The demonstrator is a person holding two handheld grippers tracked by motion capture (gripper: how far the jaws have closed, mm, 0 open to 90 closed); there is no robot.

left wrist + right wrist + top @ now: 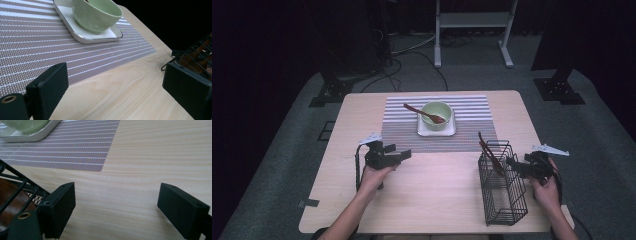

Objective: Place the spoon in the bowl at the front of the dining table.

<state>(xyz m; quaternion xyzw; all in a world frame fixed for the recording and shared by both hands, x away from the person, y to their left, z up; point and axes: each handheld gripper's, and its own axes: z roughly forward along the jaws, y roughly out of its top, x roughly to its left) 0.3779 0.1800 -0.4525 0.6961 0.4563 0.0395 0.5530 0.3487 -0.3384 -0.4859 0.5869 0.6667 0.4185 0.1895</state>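
1. Wooden spoons: two, one (pixel 427 114) in the bowl, one (pixel 488 151) in the basket.
2. Green bowl (pixel 436 113): one.
3. White tray (pixel 449 131): one.
4. Black wire basket (pixel 503 192): one.
5. Striped placemat (pixel 472 111): one.

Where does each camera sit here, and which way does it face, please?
High view: above the person's side, facing forward and down on the table; forearms, both hands and grippers show.
Left gripper view: on the left gripper, facing the bowl; its open fingers show.
Right gripper view: on the right gripper, facing the bare tabletop; its open fingers show.
Both gripper views share the mat and basket.
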